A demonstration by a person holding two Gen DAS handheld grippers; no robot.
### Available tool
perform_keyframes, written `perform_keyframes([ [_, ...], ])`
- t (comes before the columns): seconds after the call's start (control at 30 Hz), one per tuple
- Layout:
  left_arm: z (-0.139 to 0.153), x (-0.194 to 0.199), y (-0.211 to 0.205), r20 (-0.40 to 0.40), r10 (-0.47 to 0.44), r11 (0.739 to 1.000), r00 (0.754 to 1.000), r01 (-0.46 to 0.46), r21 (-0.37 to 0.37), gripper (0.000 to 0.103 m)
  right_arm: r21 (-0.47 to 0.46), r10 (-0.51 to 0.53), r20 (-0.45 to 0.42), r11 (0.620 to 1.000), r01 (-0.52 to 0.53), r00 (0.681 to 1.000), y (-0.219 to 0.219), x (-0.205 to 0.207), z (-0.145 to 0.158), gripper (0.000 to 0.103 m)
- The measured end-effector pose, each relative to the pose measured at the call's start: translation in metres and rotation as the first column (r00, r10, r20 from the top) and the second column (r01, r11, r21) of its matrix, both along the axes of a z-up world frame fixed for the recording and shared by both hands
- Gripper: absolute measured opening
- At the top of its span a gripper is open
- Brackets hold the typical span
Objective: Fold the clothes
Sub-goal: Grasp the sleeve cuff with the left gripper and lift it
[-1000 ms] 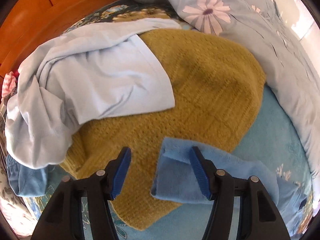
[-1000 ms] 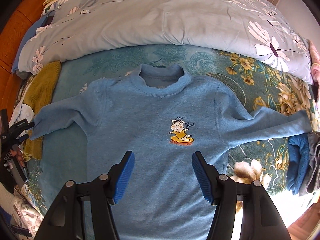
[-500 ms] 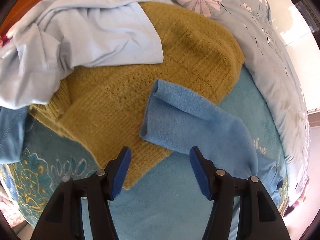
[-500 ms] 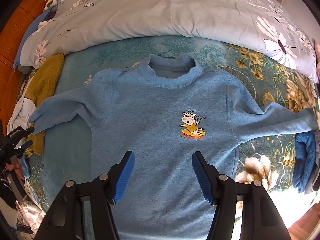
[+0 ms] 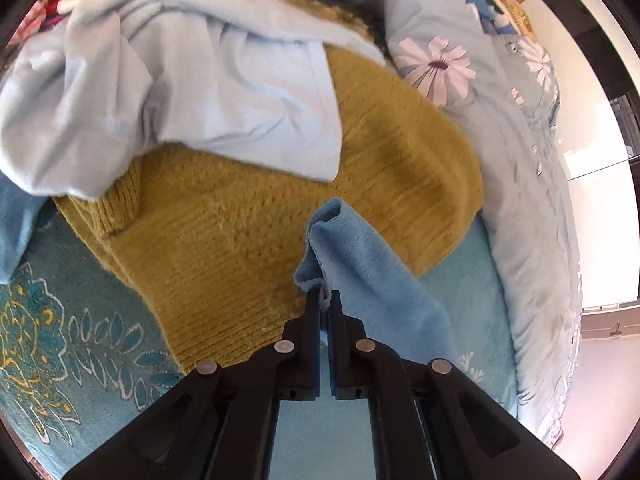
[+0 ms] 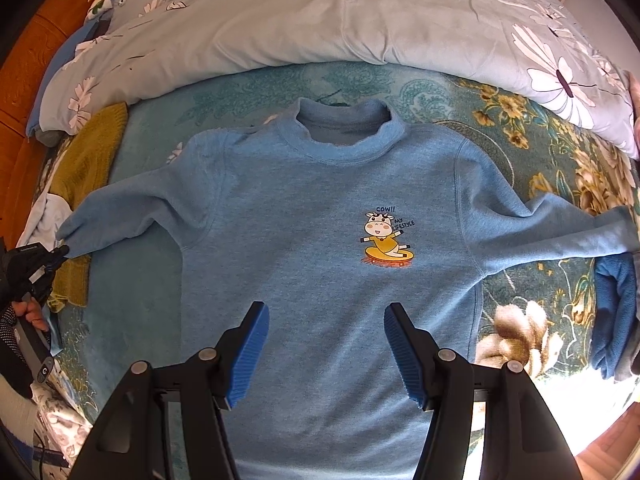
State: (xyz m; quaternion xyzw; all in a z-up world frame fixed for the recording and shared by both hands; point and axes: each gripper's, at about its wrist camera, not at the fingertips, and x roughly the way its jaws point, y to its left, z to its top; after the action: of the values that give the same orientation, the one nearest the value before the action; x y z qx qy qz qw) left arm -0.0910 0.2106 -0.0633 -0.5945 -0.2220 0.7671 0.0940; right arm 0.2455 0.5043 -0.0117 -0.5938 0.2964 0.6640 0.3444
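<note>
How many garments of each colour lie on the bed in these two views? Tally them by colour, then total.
Blue sweatshirt: 1
Mustard knit sweater: 1
Pale blue garment: 1
Dark blue folded garment: 1
Total: 4

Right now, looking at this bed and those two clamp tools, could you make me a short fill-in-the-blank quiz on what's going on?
1. The left gripper is shut on the cuff of the blue sweatshirt's ____.
2. The right gripper hovers over the sweatshirt with its jaws ____.
3. The cartoon print on the chest shows a ____.
4. The pale blue garment lies on top of the ____-coloured knit sweater.

Missing words: sleeve; open; cow; mustard
</note>
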Motion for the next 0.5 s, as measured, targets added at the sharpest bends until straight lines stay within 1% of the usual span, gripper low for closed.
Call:
perform_keyframes([
  [0.07,0.031,-0.001,-0.002,-0.105,-0.014,1.000,0.994,0.015,0.009,0.003,0.006,0.006,-0.002,1.000,-0.006,1.000,0.000,-0.001,0.003,0.064],
  [0.1,0.041,-0.002,-0.001,-0.136,-0.030,1.000,0.990,0.030,0.000,0.003,0.007,0.008,-0.002,1.000,-0.008,1.000,0.000,0.000,0.003,0.064],
  [0.17,0.046,-0.007,0.000,-0.148,-0.074,0.997,0.986,0.069,-0.036,0.003,0.003,0.005,-0.002,1.000,-0.005,1.000,0.000,0.001,0.002,0.064],
  [0.27,0.022,-0.013,0.004,-0.094,-0.128,0.985,0.987,0.115,-0.129,0.003,-0.007,-0.007,-0.004,1.000,0.007,1.000,0.000,0.004,-0.001,0.064],
  [0.33,-0.002,-0.013,-0.001,-0.045,-0.140,0.977,0.989,0.131,-0.171,0.003,-0.008,-0.014,-0.009,1.000,0.014,1.000,-0.001,0.006,-0.001,0.064],
  [0.4,-0.018,-0.012,-0.008,-0.008,-0.128,0.970,0.992,0.123,-0.208,0.003,-0.007,-0.019,-0.013,1.000,0.019,1.000,0.000,0.009,0.000,0.064],
  [0.43,-0.023,-0.011,-0.012,0.009,-0.115,0.969,0.993,0.114,-0.219,0.003,-0.004,-0.020,-0.012,1.000,0.020,1.000,0.000,0.011,0.000,0.064],
  [0.5,-0.028,-0.008,-0.019,0.027,-0.090,0.974,0.996,0.094,-0.208,0.003,-0.001,-0.030,-0.009,1.000,0.030,1.000,0.003,0.017,0.000,0.064],
])
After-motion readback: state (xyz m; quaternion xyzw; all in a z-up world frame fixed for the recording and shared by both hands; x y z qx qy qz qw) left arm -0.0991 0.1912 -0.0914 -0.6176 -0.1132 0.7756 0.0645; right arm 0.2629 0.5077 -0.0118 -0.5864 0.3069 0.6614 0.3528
